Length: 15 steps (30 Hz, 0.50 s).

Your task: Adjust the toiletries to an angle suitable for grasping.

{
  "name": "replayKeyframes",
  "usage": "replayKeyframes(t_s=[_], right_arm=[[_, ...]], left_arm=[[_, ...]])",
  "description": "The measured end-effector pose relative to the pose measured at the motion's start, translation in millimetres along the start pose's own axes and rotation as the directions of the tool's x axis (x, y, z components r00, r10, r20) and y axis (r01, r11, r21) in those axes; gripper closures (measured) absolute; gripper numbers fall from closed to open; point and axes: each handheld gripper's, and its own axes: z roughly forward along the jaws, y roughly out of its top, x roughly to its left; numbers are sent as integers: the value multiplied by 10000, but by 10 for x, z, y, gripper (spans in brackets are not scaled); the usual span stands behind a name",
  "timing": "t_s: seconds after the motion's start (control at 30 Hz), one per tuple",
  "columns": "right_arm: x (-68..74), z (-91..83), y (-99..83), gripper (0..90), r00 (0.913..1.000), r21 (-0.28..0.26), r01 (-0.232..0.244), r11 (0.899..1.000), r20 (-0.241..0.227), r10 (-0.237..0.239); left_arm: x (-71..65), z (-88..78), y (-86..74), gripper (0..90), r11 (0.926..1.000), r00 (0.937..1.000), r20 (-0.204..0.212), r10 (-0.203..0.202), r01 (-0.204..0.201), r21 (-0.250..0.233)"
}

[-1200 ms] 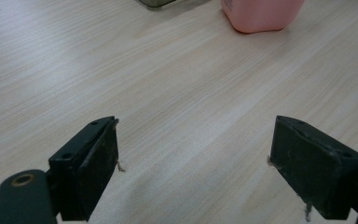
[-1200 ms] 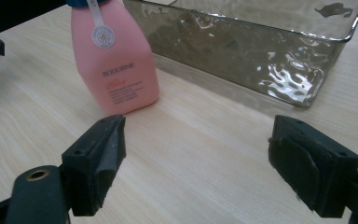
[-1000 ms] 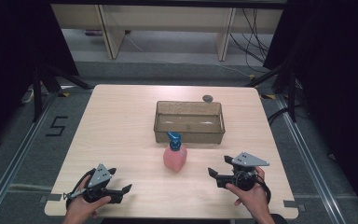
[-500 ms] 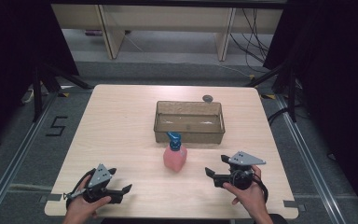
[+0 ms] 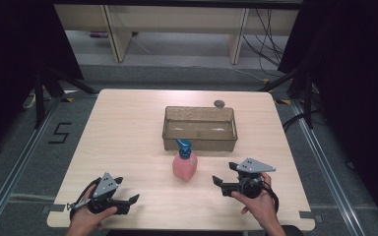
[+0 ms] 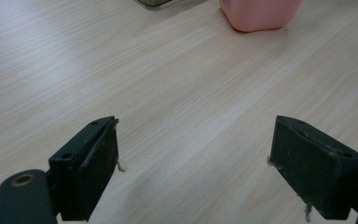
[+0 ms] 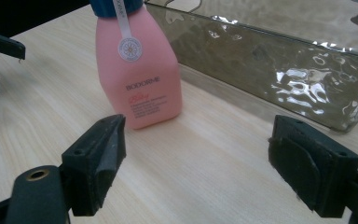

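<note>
Bottle stands near open right hand-held gripper, untouched.

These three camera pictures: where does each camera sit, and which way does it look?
High view: above the person's side, looking forward and down on the light wooden table; forearms, left gripper, right gripper.
Left gripper view: rides the left gripper, looking low along the tabletop; its black fingers stand open.
Right gripper view: rides the right gripper, facing the clear brownish plastic tub; fingers open.
All three share the pink plastic bottle with the blue cap.
</note>
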Motion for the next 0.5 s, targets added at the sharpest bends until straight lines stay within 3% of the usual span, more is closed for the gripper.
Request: replayKeyframes(t_s=[0.1, 0.13, 0.2, 0.23, 0.3, 0.33, 0.47, 0.5], right_arm=[[6, 7, 3, 196, 10000, 1, 7, 10000, -25, -7], [26, 14, 2, 196, 9996, 18, -252, 9997, -161, 252], [22, 22, 11, 196, 9998, 56, -108, 9999, -161, 109], [18, 25, 13, 196, 9999, 5, 15, 10000, -114, -15], [37, 36, 16, 196, 9994, 1, -198, 9998, -293, 198], [22, 45, 21, 196, 9994, -68, 35, 10000, -340, -37], [43, 45, 28, 196, 9993, 67, -149, 9999, -329, 151], [66, 53, 31, 196, 9984, 65, -379, 9993, -412, 382]], left_arm=[[0, 1, 0, 149, 10000, 10000, 5, 12, -12, -7], [0, -1, 0, 149, 10000, 10000, 2, 20, -20, -1], [-12, 7, -2, 148, 9997, 9998, -9, -198, 198, -143], [-12, 8, -2, 149, 9997, 9998, -5, -192, 192, -140], [1, -3, 1, 148, 10000, 10000, -8, -4, 4, -4], [0, -3, 1, 149, 10000, 10000, -6, -11, 11, -9], [-11, 10, 0, 148, 9995, 9997, -11, -253, 253, -202], [-13, 12, 0, 149, 9995, 9997, -9, -249, 248, -184]])
